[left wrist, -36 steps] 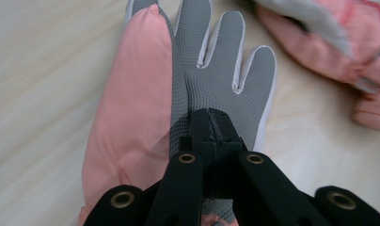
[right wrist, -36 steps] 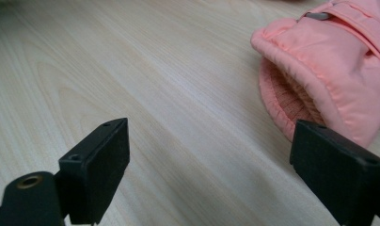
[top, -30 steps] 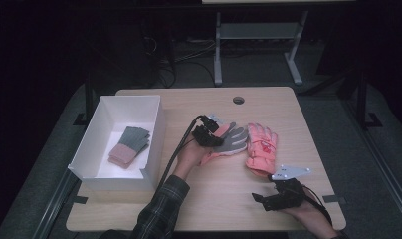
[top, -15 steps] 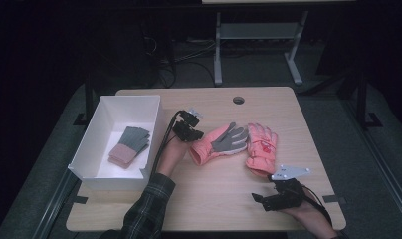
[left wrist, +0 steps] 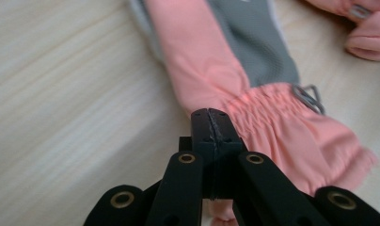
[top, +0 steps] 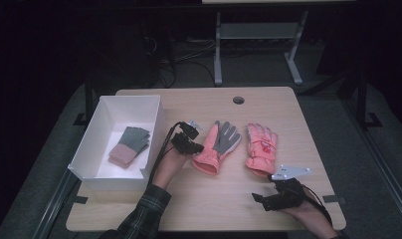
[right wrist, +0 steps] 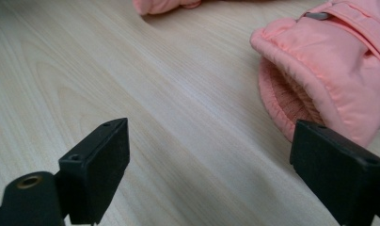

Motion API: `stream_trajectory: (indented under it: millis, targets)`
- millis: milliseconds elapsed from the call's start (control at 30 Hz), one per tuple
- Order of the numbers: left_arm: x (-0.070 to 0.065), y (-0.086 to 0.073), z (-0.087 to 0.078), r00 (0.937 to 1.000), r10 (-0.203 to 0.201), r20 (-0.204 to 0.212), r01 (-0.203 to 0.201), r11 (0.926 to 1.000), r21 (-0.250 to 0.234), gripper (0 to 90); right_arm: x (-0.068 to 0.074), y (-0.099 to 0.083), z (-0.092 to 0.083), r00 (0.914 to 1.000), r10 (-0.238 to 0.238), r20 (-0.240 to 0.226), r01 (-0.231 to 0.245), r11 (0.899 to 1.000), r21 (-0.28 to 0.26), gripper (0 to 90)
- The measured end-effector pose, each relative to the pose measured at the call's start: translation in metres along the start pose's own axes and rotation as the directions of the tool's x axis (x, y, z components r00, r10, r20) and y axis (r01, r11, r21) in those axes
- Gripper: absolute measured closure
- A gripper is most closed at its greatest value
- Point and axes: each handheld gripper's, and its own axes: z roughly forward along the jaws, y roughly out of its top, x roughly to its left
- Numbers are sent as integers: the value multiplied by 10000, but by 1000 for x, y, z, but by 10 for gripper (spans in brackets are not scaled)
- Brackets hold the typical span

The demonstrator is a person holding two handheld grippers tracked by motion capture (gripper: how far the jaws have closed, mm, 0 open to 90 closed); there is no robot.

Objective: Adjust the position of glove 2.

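One glove (top: pixel 216 147) dragged off its mate (top: pixel 261 148) toward the box (top: pixel 154 130), pinched at the cuff by left gripper (top: pixel 195 148); right gripper (top: pixel 266 198) spread, idle.

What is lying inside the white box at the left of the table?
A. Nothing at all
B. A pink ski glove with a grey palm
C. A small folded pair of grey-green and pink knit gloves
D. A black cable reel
C: in the high view the white box holds a small grey-green and pink knit pair, while both pink ski gloves lie out on the table.
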Motion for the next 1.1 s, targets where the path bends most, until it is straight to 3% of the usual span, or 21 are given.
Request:
stream_trajectory:
  millis: [333,500,533,567,733,867,1100]
  targets:
    - [-36,-7,8,9945,495,921,-481,9987,-181,897,0,0,0,10000,44,8,-44,10000,2,122]
    - [-42,-6,12,9922,589,1095,-571,9982,-200,897,0,0,0,10000,54,10,-54,10000,-31,122]
    - [-43,-5,12,9927,496,1102,-466,9985,-297,897,0,0,0,10000,54,10,-54,10000,-31,122]
    - [-40,-4,9,9917,685,1089,-665,9975,-224,897,0,0,0,10000,67,21,-67,10000,-22,122]
    - [-33,12,-2,9930,935,729,-882,9935,-721,897,0,0,0,10000,44,13,-44,10000,4,122]
    - [-27,26,1,9928,1034,598,-971,9902,-1005,897,0,0,0,10000,13,4,-13,10000,-6,122]
    - [-27,31,23,9827,1673,798,-1655,9858,-289,897,-1,0,0,9999,124,21,-124,9999,20,123]
